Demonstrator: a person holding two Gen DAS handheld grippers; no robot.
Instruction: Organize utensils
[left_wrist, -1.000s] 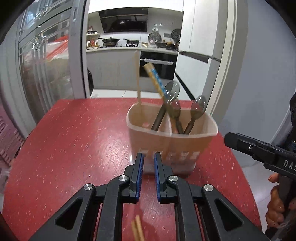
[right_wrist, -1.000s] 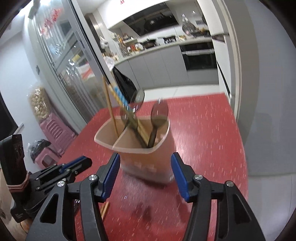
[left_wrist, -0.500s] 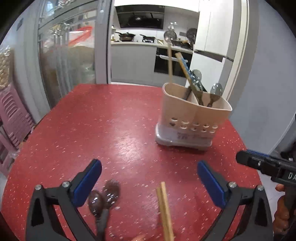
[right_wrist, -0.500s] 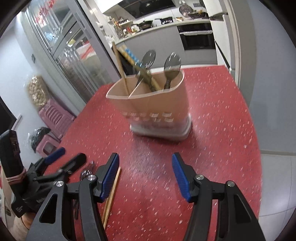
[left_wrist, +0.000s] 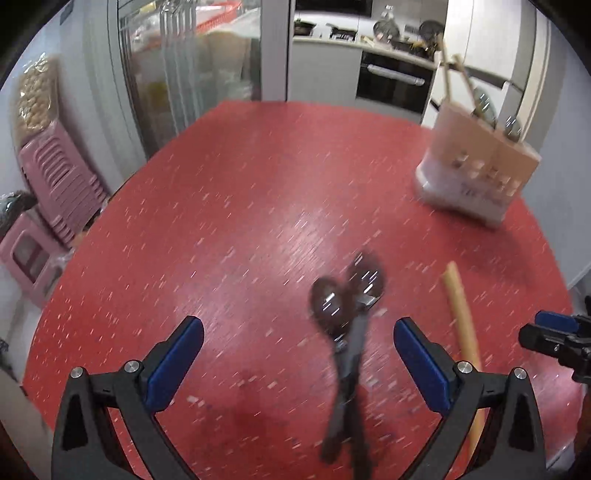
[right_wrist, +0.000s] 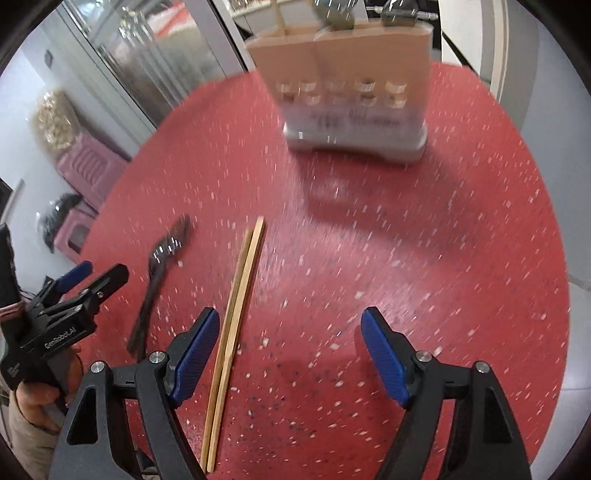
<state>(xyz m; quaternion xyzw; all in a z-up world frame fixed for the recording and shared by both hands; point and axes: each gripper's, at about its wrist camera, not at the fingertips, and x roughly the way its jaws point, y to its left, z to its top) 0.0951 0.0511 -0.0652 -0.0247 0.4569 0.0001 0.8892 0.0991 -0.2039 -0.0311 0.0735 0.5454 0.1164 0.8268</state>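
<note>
two spoons (left_wrist: 345, 306) lie on the table (left_wrist: 229, 206) left of the chopsticks (right_wrist: 236, 325), the utensil holder (right_wrist: 351, 81) standing behind them.

Bright indoor light glares off the red table (left_wrist: 258, 206); both fisheye views are motion-blurred, edges curved.

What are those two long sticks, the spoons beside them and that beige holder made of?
The chopsticks look like pale bamboo or wood: matte and tan. The two spoons seem to be metal bowls with sharp glints on dark handles, perhaps plastic; blur leaves that open. The holder looks like matte beige plastic with moulded holes.
</note>
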